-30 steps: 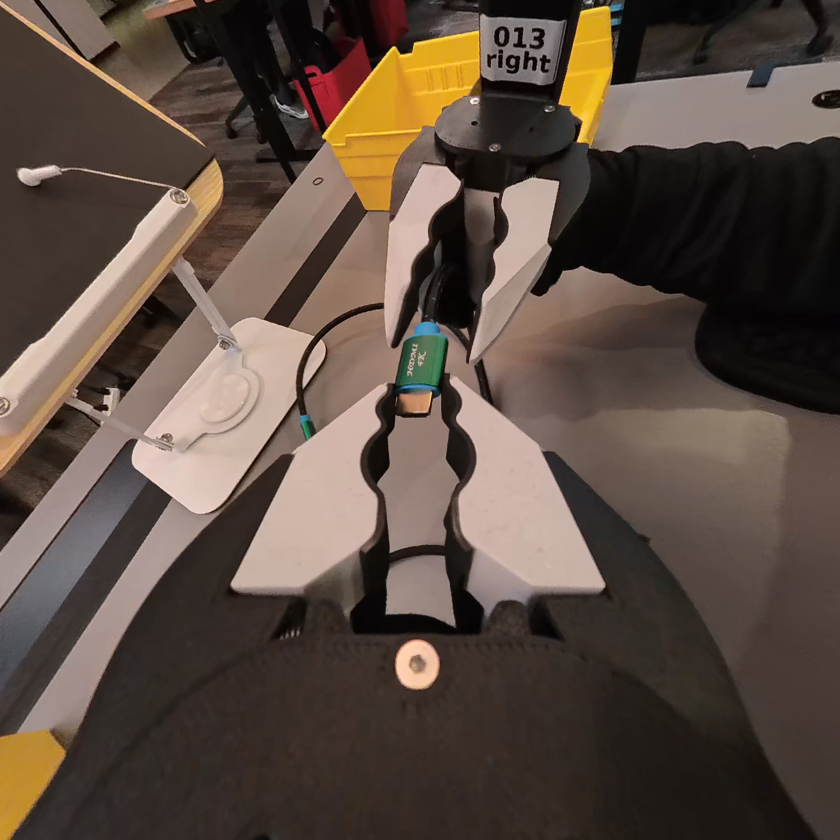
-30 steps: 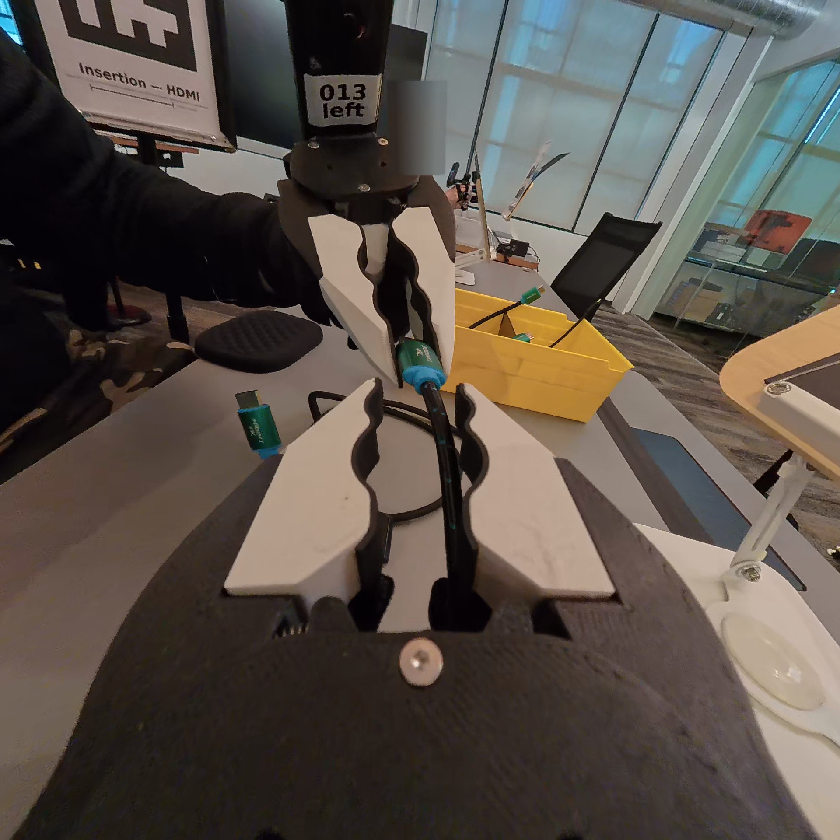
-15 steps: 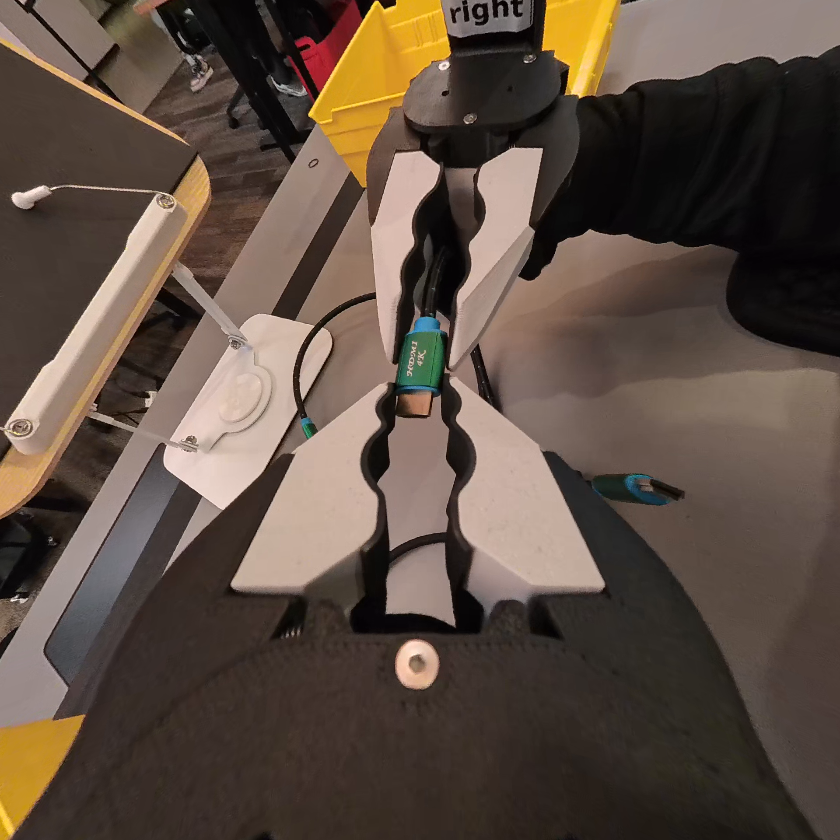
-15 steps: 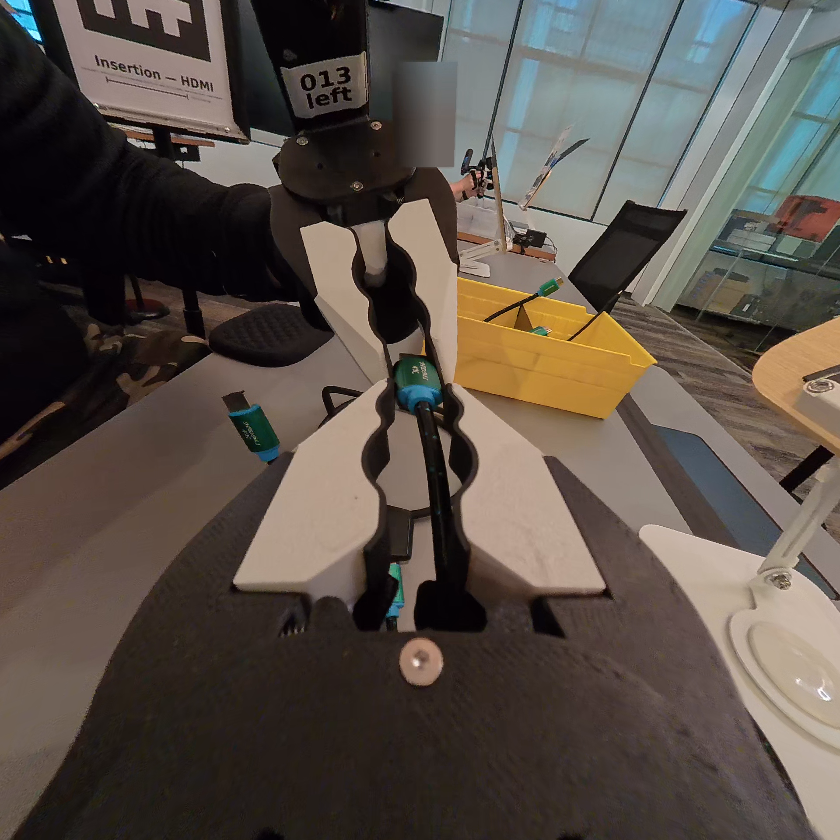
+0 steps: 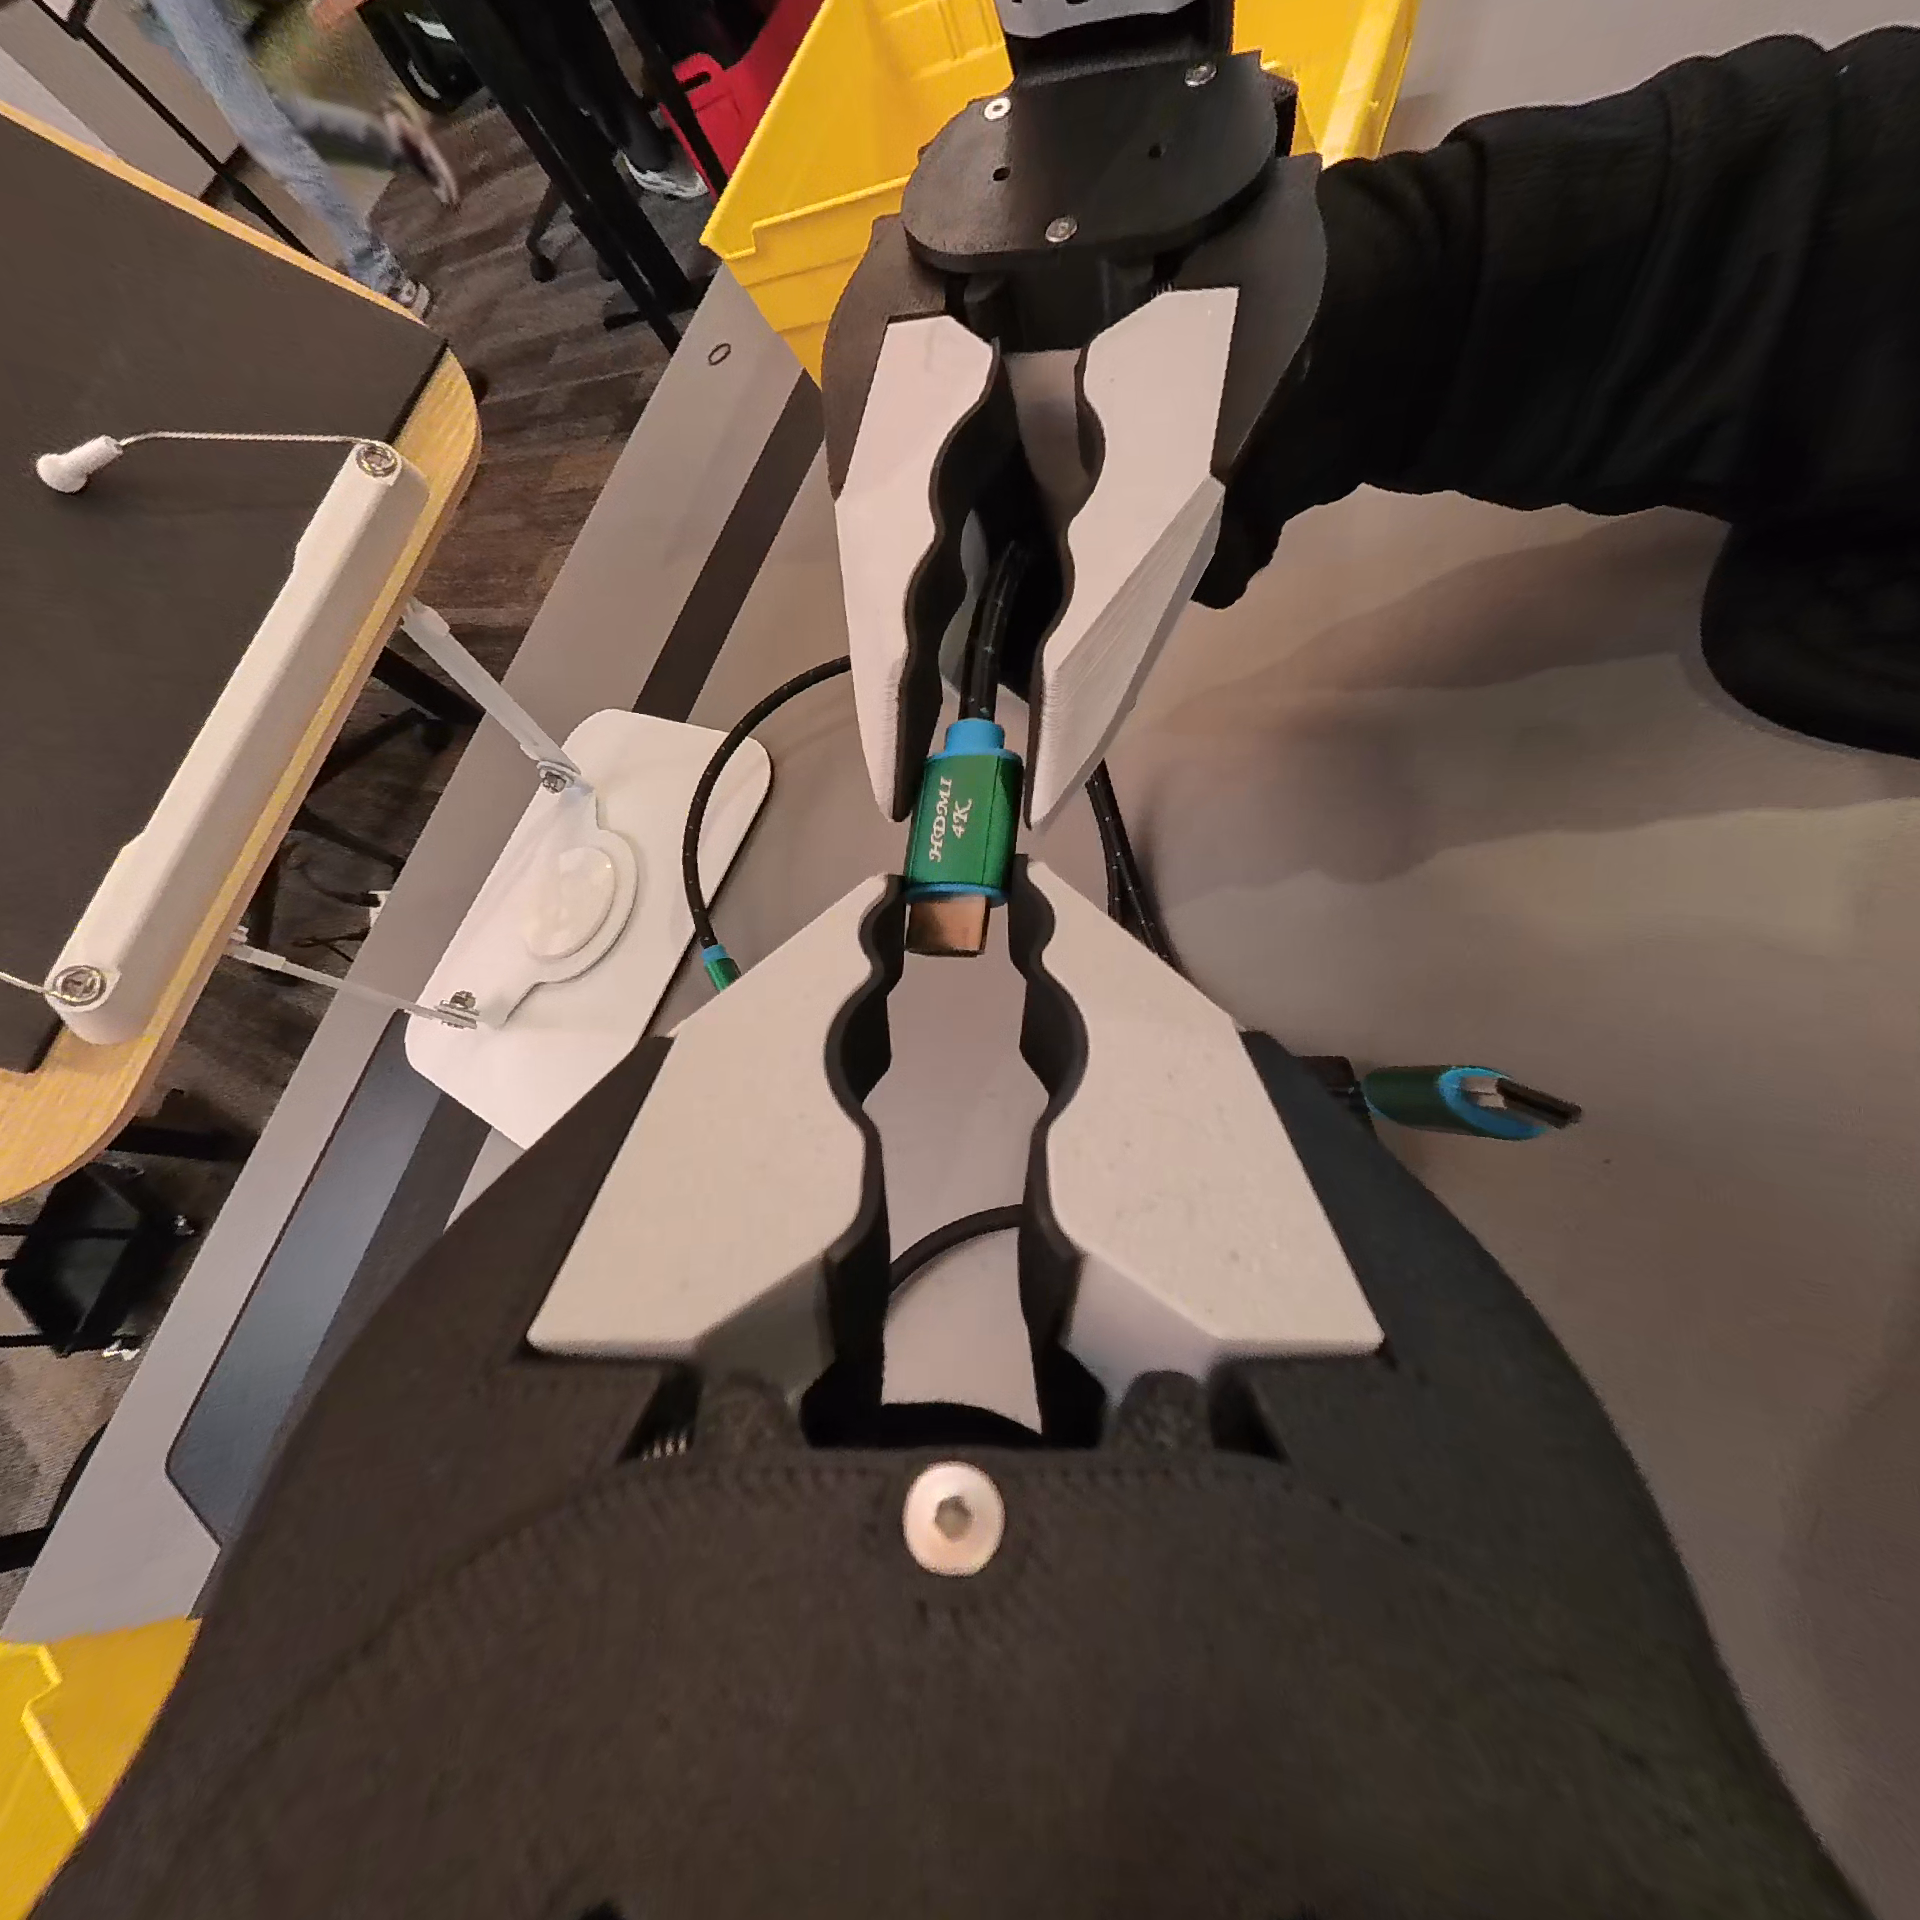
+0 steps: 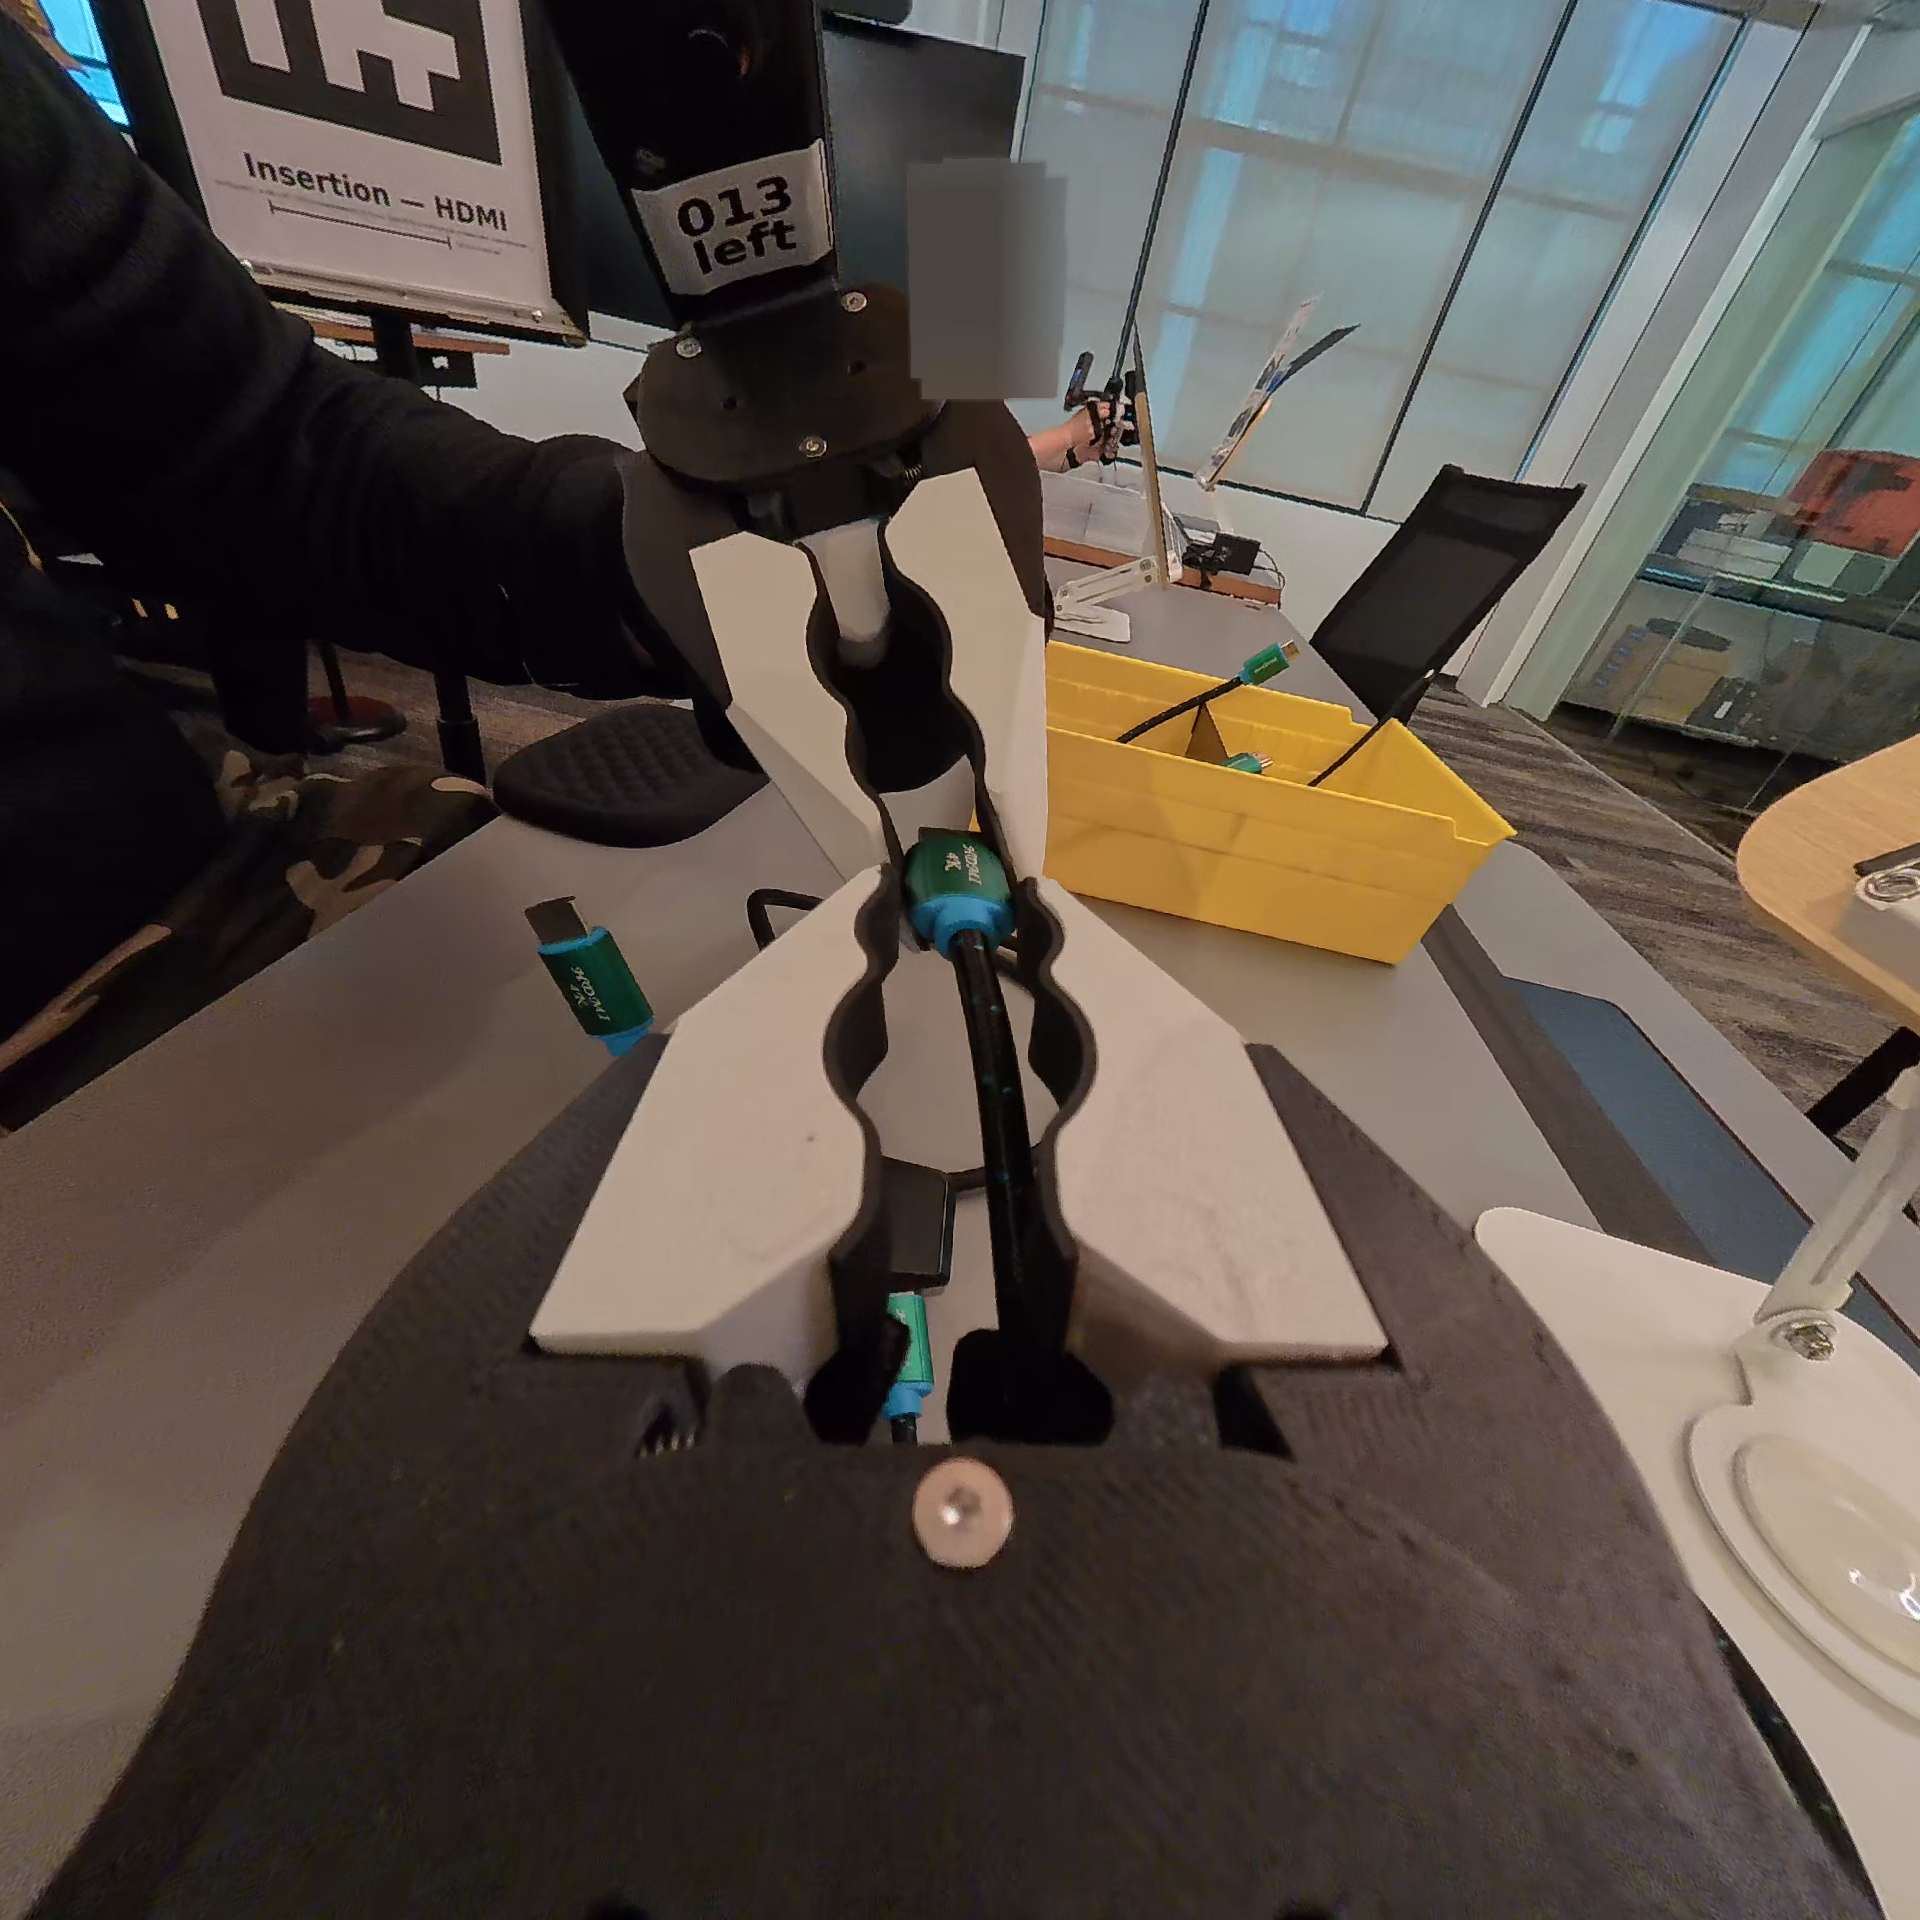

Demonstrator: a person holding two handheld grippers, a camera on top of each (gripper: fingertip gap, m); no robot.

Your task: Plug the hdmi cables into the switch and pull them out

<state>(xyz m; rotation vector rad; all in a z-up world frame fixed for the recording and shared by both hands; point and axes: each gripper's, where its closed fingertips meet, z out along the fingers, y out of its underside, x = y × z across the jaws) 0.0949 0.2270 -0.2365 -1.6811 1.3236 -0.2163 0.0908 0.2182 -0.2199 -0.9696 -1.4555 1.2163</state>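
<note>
A green HDMI plug (image 5: 961,821) with a blue collar hangs above the grey table (image 5: 1558,831), held between both grippers, which face each other tip to tip. My left gripper (image 5: 956,888) is shut on the plug's metal front end. My right gripper (image 6: 956,894) is shut on the plug's (image 6: 951,878) blue collar end, and its black braided cable (image 6: 1003,1122) runs back between the right fingers. A second green plug (image 5: 1455,1101) lies loose on the table; the right wrist view shows it (image 6: 592,987) too. A small black box (image 6: 914,1221) with another green plug (image 6: 909,1351) beside it shows below the right fingers.
A yellow bin (image 6: 1247,852) holding more cables stands behind the grippers. A white stand base (image 5: 582,894) sits at the table's edge, with a wooden side table (image 5: 156,520) beyond it. A black padded rest (image 6: 623,769) lies near the person's sleeve (image 5: 1610,343). Both grippers' tips are close together, under 4 cm apart.
The right gripper has moved in toward the left one and narrowed its fingers around the plug's collar end. The left gripper has kept hold of the plug's front.
</note>
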